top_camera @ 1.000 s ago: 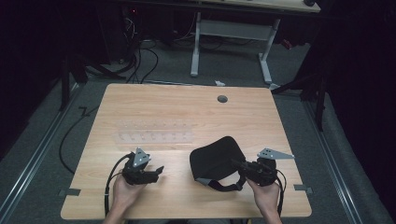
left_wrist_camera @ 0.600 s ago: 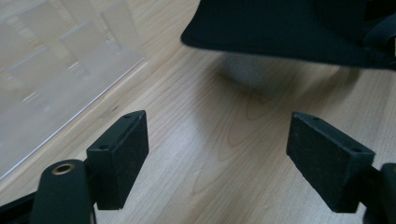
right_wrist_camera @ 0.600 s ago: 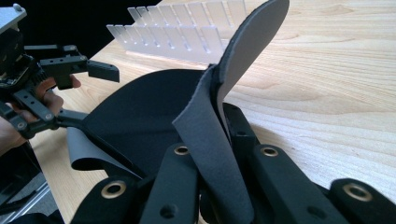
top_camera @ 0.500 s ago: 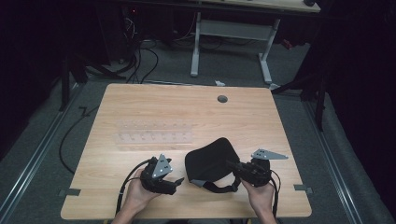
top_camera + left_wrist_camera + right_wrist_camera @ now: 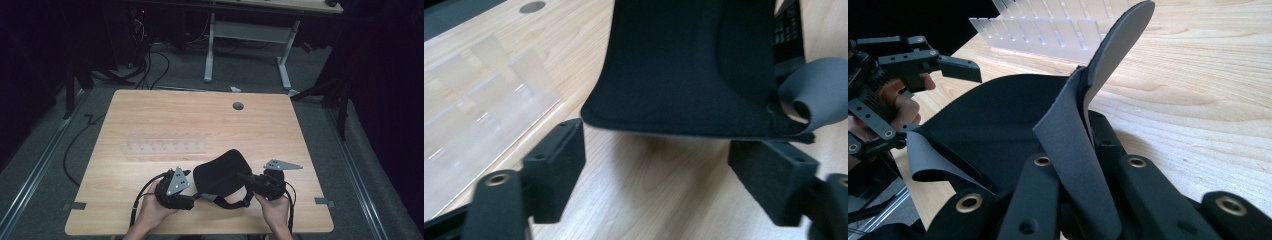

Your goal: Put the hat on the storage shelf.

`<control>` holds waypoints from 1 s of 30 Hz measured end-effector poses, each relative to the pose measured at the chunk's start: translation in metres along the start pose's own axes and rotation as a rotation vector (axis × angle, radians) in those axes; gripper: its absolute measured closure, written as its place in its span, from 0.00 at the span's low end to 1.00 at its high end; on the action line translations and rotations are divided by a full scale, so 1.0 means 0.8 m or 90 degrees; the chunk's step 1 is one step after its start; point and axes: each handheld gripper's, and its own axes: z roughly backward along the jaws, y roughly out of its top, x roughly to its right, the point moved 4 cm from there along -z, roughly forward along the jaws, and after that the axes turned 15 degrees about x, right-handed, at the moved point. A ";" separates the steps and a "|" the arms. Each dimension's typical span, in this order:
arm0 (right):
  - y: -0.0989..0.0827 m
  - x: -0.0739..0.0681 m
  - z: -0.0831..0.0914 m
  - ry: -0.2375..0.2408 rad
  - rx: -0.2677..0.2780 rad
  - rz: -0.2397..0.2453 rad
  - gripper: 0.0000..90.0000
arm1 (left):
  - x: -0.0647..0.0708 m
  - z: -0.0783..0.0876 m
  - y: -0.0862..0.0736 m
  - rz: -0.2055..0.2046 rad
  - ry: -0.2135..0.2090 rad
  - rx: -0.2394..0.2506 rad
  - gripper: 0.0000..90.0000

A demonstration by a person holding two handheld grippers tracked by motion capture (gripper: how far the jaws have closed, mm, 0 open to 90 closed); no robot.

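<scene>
Black padded fabric piece (image 5: 220, 172) lying near front edge of table (image 5: 280, 125), roughly mid-width; right gripper (image 5: 1083, 165) clamped on a grey flap of it (image 5: 1108, 55), flap standing up between the jaws; left gripper (image 5: 659, 160) spread wide, jaws either side of the fabric's near edge, not touching it. Clear slotted rack (image 5: 165, 142) behind, toward left edge, apart from fabric; round hole (image 5: 238, 106) near back edge; hands gripping both tools at front edge.

Pad (image 5: 222, 172) before rack (image 5: 165, 146); table-borne.
</scene>
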 end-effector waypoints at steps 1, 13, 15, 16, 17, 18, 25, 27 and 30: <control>0.001 -0.001 0.000 0.001 0.001 0.001 0.94 | 0.002 -0.001 0.000 -0.001 -0.004 0.000 0.31; 0.004 -0.007 0.001 0.009 0.001 -0.002 0.94 | -0.001 -0.008 0.000 -0.018 0.023 -0.005 0.40; 0.004 -0.010 0.001 0.016 0.011 0.004 0.94 | -0.002 -0.008 0.000 -0.019 0.029 -0.005 0.40; 0.004 -0.010 0.001 0.016 0.011 0.004 0.94 | -0.003 -0.008 -0.001 -0.023 0.032 -0.007 0.40; 0.004 -0.012 0.001 0.017 0.011 0.000 0.94 | -0.003 -0.008 -0.002 -0.025 0.035 -0.007 0.40; 0.004 -0.012 0.000 0.019 0.012 -0.001 0.94 | -0.004 -0.008 -0.002 -0.025 0.039 -0.009 0.40; 0.003 -0.016 -0.004 0.028 0.000 -0.004 0.94 | 0.001 -0.008 -0.004 -0.011 0.021 -0.011 0.49; 0.004 -0.022 -0.009 0.041 -0.003 -0.005 0.94 | 0.004 -0.011 -0.006 -0.037 0.019 -0.018 0.52; 0.006 -0.029 -0.014 0.039 -0.005 0.014 0.94 | 0.002 -0.010 -0.004 -0.036 0.020 -0.023 0.57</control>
